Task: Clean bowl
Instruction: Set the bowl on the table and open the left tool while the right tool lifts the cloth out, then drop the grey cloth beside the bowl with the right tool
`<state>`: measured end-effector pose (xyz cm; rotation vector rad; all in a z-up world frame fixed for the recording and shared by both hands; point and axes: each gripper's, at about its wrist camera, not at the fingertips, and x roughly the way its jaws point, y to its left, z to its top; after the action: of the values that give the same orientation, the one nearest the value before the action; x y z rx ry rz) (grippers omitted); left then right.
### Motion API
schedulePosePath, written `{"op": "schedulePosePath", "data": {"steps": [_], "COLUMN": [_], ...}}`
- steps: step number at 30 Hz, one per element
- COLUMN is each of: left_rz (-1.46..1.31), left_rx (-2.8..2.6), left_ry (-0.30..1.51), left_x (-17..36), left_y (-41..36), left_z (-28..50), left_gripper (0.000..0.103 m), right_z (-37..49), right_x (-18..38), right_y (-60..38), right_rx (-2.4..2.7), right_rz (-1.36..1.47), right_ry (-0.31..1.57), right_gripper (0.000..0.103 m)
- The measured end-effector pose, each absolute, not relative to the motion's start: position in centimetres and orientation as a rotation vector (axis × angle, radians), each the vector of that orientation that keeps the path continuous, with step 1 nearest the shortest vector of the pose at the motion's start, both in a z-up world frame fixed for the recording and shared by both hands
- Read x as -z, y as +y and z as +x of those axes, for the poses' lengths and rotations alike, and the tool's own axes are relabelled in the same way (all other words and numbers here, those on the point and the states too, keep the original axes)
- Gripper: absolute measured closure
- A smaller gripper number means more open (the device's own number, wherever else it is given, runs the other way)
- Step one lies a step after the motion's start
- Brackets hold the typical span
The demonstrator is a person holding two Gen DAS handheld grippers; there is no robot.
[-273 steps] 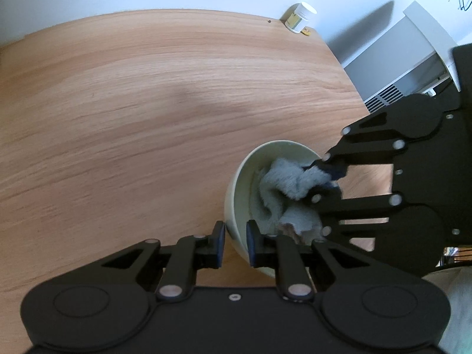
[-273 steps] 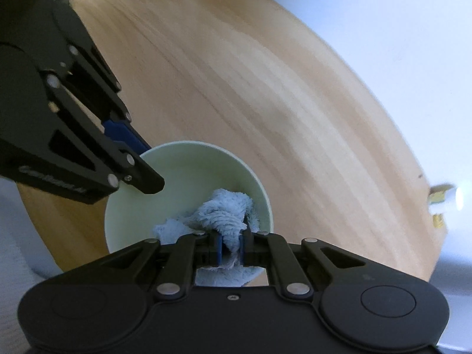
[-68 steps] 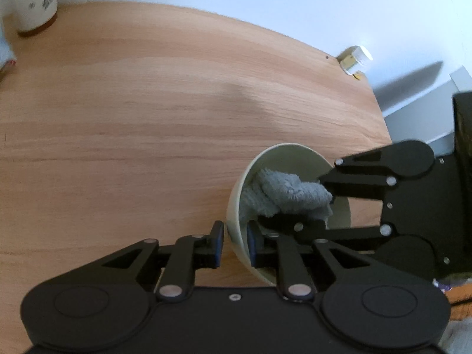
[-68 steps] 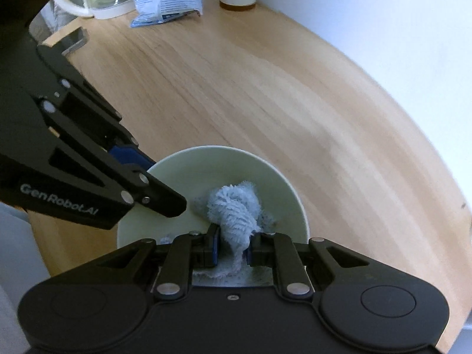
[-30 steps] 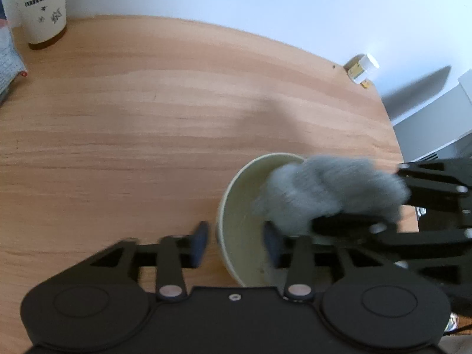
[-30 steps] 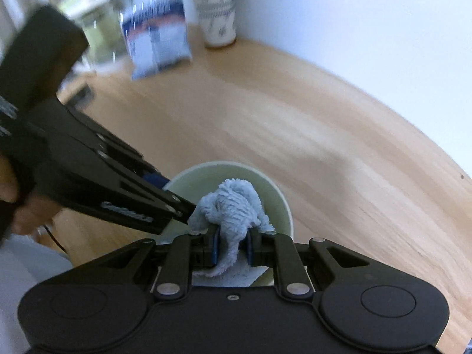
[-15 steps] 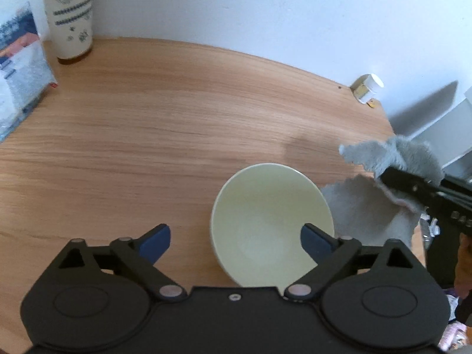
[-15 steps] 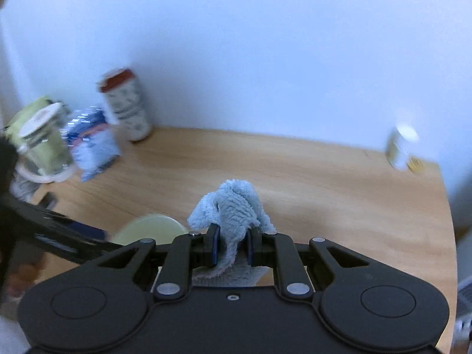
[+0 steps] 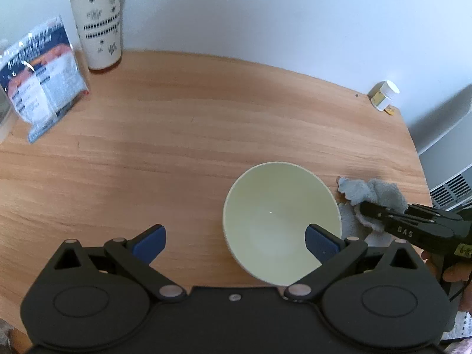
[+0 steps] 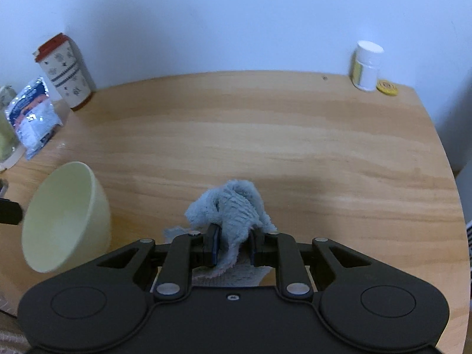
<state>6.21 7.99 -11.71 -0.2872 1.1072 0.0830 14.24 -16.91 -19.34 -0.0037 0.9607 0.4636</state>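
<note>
On the wooden table (image 9: 206, 124), left wrist view: one pale green bowl (image 9: 280, 221) near the front edge, toward the right side, tilted, empty. Left gripper (image 9: 234, 240) spread wide, released, right pad over the bowl's rim, nothing pinched. One grey cloth (image 9: 371, 197) just right of the bowl, right gripper (image 9: 365, 208) on it. Back left corner: one red-lidded cup (image 9: 98, 20), one foil packet (image 9: 39, 76). Back right corner: one white bottle (image 9: 383, 94).

Right wrist view: right gripper (image 10: 233, 246) jaws opening, cloth (image 10: 233, 209) between the pads, draped onto the table (image 10: 295, 135). Bowl (image 10: 65, 215) at left, apart from the cloth. One cup (image 10: 63, 70), one packet (image 10: 34, 115), one bottle (image 10: 365, 65), one yellow cap (image 10: 386, 87) beside it.
</note>
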Motion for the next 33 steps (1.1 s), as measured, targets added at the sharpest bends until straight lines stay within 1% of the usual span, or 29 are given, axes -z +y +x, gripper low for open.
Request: {"op": "schedulePosePath", "data": {"steps": [2, 3, 4, 5, 6, 7, 9, 11, 14, 15, 16, 17, 18, 21, 29, 33], "left_rz": [-0.294, -0.294, -0.293, -0.29, -0.281, -0.276, -0.275, -0.279, -0.271, -0.266, -0.262, -0.258, -0.254, -0.26, -0.269, -0.254], "left_rx": [-0.083, -0.09, -0.097, -0.104, -0.113, -0.117, -0.118, -0.123, -0.134, -0.141, -0.146, -0.146, -0.148, -0.151, -0.144, -0.134], "left_ry": [1.104, 1.097, 1.09, 1.083, 1.077, 1.073, 1.075, 1.072, 1.076, 1.08, 1.084, 1.083, 1.082, 1.07, 1.045, 1.044], "left_x": [11.4, 11.1, 10.9, 10.6, 10.4, 10.2, 9.7, 9.4, 9.1, 8.9, 8.6, 8.4, 8.0, 6.6, 2.7, 0.9], "left_y": [7.8, 7.6, 7.3, 7.1, 6.8, 6.6, 6.3, 6.1, 5.6, 5.2, 4.9, 4.7, 4.3, 3.3, 0.5, -1.2], "left_z": [6.0, 5.8, 5.6, 5.4, 5.3, 5.2, 5.0, 4.8, 4.4, 4.2, 4.1, 3.9, 3.8, 3.1, 1.3, 0.0], "left_gripper": [0.001, 0.0, 0.0, 0.0, 0.0, 0.0, 0.0, 0.0, 0.0, 0.0, 0.0, 0.0, 0.0, 0.0, 0.0, 0.001], "right_z": [13.9, 13.8, 13.7, 13.6, 13.4, 13.1, 12.8, 12.4, 11.6, 11.3, 11.0, 10.6, 10.3, 8.7, 4.4, 3.5], "right_x": [19.3, 19.3, 19.3, 19.3, 19.2, 19.1, 18.9, 18.4, 17.0, 16.4, 15.9, 15.3, 14.7, 12.1, 5.2, 3.2], "right_y": [-17.0, -16.9, -16.8, -16.9, -17.0, -17.2, -17.3, -17.6, -18.4, -18.6, -18.8, -19.0, -19.3, -19.9, -21.6, -22.5], "right_rx": [-0.465, -0.465, -0.465, -0.464, -0.462, -0.457, -0.44, -0.435, -0.422, -0.415, -0.41, -0.41, -0.417, -0.44, -0.425, -0.403], "right_rz": [-0.012, -0.016, -0.02, -0.027, -0.034, -0.044, -0.063, -0.062, -0.045, -0.047, -0.053, -0.057, -0.056, -0.064, -0.111, -0.132], "right_ry": [0.961, 0.963, 0.968, 0.976, 0.984, 0.99, 0.994, 1.004, 1.0, 0.993, 0.993, 0.993, 0.992, 0.984, 0.882, 0.866], "right_gripper": [0.065, 0.054, 0.049, 0.048, 0.046, 0.042, 0.04, 0.036, 0.018, 0.01, 0.006, 0.005, 0.001, 0.0, 0.0, 0.0]}}
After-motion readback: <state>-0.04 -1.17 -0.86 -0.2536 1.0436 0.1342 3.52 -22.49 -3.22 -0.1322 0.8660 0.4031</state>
